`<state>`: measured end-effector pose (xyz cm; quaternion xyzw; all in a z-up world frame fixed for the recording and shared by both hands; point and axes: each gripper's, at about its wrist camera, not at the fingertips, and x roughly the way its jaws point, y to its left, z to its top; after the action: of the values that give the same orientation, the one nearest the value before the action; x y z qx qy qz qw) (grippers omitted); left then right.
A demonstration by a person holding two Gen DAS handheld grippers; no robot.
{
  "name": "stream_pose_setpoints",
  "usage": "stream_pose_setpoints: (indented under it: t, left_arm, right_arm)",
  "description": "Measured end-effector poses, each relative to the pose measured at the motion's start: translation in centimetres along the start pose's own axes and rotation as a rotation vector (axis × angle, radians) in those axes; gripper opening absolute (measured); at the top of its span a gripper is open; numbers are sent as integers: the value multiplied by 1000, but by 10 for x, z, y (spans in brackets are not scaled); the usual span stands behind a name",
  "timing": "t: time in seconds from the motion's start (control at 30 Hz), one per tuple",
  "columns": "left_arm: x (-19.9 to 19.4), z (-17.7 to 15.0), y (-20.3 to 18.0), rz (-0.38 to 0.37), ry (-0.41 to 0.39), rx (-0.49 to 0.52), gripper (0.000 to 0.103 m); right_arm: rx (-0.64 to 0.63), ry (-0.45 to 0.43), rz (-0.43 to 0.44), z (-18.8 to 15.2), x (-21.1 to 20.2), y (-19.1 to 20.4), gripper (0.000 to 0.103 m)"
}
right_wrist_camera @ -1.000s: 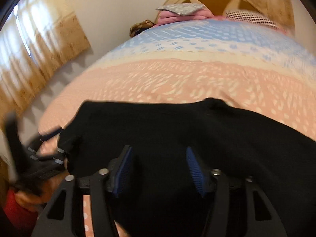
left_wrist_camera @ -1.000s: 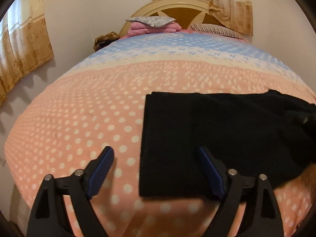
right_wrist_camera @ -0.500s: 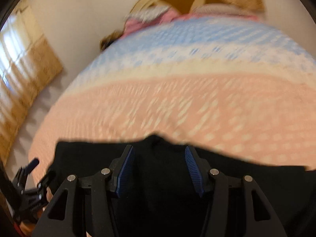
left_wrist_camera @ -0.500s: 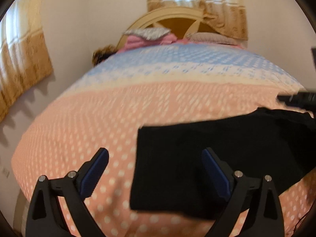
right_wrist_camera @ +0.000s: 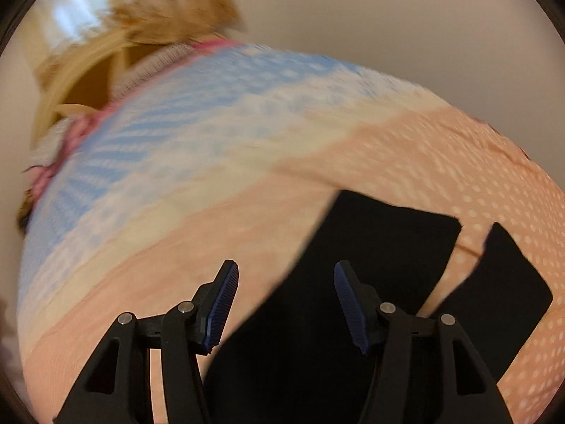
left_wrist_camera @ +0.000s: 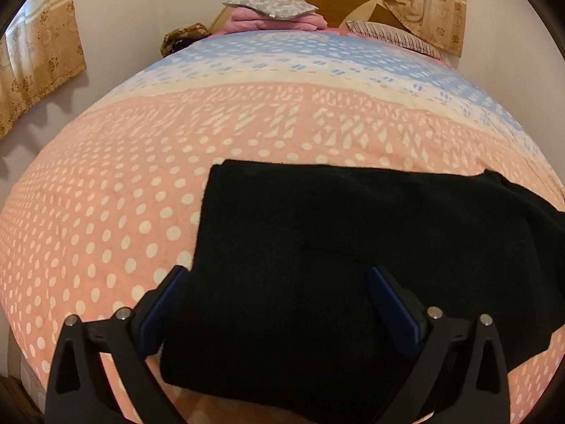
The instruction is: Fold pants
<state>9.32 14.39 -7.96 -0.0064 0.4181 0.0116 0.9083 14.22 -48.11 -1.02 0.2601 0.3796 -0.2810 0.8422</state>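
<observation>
The left gripper point(left_wrist_camera: 279, 304), jaws spread wide and empty, hovers over the folded end of the black pants point(left_wrist_camera: 353, 247), which stretch rightward across the bed point(left_wrist_camera: 106, 212). The right gripper point(right_wrist_camera: 286, 304), jaws likewise apart, is nearer the two leg ends.

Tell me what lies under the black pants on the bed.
The black pants lie on the pink dotted bedspread, which shows all around them. The part beneath the pants is covered, so anything else under there cannot be seen.
</observation>
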Motion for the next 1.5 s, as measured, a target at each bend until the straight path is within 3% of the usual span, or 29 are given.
stream_pose_setpoints:
  t: [0.13, 0.23, 0.3, 0.33, 0.47, 0.57, 0.63, 0.73, 0.87, 1.03, 1.13, 1.23, 1.3, 1.37, 1.4, 1.5]
  left_arm:
    - [3, 2, 0, 5, -2, 1, 103]
    - [3, 3, -2, 12, -7, 0, 103]
    - [4, 3, -2, 11, -6, 0, 103]
    - [4, 3, -2, 11, -6, 0, 103]
    - [4, 4, -2, 12, -6, 0, 103]
    - [4, 3, -2, 12, -6, 0, 103]
    - [5, 4, -3, 14, -5, 0, 103]
    - [5, 5, -3, 15, -5, -1, 103]
    - [5, 5, -3, 17, -2, 0, 103]
    - [7, 7, -3, 21, 0, 1, 103]
    - [9, 8, -4, 25, 0, 1, 103]
    - [9, 8, -4, 30, -1, 0, 103]
    - [9, 8, -4, 36, -4, -1, 103]
    - [9, 7, -4, 38, -5, -2, 103]
    - [9, 7, -4, 39, -4, -5, 103]
    - [9, 7, -4, 44, -4, -9, 103]
  right_arm:
    - [-25, 132, -19, 6, 45, -4, 58]
    - [-60, 124, -78, 7, 56, 4, 57]
    - [-50, 113, -121, 3, 55, -3, 31]
    - [-48, 107, -140, 1, 54, -7, 11]
    - [38, 81, 24, 4, 31, -38, 6]
    - [98, -59, 252, -4, -20, -71, 6]
    - [153, -149, 348, -17, -61, -103, 6]
    - [262, -217, 408, -44, -95, -155, 6]
    - [348, -222, 367, -91, -104, -222, 6]
    - [484, -120, 231, -136, -86, -280, 6]
    - [526, -133, 132, -138, -95, -296, 7]
    - [408, -219, 120, -114, -110, -283, 7]
    - [263, -234, 133, -84, -111, -258, 15]
    - [153, -210, 168, -57, -101, -235, 64]
    - [122, -210, 169, -49, -97, -225, 70]
    - [38, -194, 171, -33, -81, -204, 71]
